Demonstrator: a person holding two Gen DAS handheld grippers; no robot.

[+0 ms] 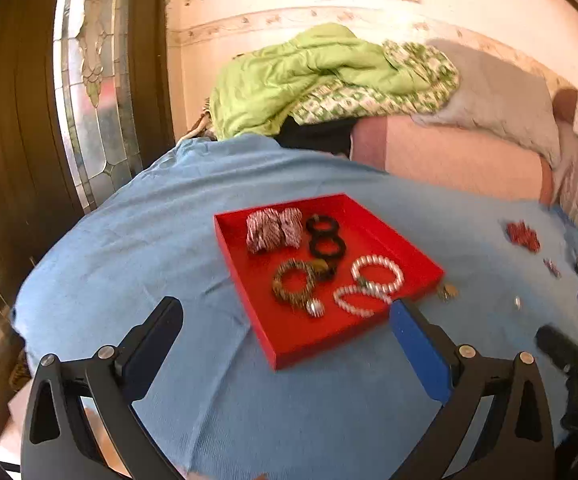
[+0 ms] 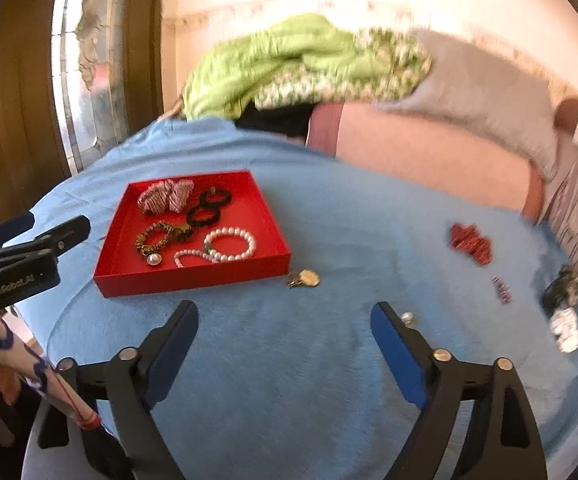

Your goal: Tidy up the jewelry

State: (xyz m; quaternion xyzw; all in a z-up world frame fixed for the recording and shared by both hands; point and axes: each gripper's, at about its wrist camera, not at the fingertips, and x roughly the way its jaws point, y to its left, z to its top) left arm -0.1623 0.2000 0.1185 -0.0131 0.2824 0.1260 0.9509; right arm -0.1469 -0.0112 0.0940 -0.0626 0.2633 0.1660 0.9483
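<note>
Sorting is partly done, it seems: pearl bracelets (image 2: 231, 245), black rings (image 2: 209, 208), striped bands (image 2: 165, 196) and a beaded bracelet (image 2: 157, 240) are already laid inside the red tray (image 2: 193, 278) on the blue cloth (image 2: 289, 360). Just beside the tray's near right corner a gold charm (image 2: 305, 278) is seen; further right of the tray lie a red beaded piece (image 2: 471, 244) and a small pearl (image 2: 407, 316). Both the left gripper (image 1: 285, 320) and the right gripper (image 2: 285, 324) are held spread wide, with nothing between the fingers. Next, a loose piece is probably to be pinched and carried into the tray.
</note>
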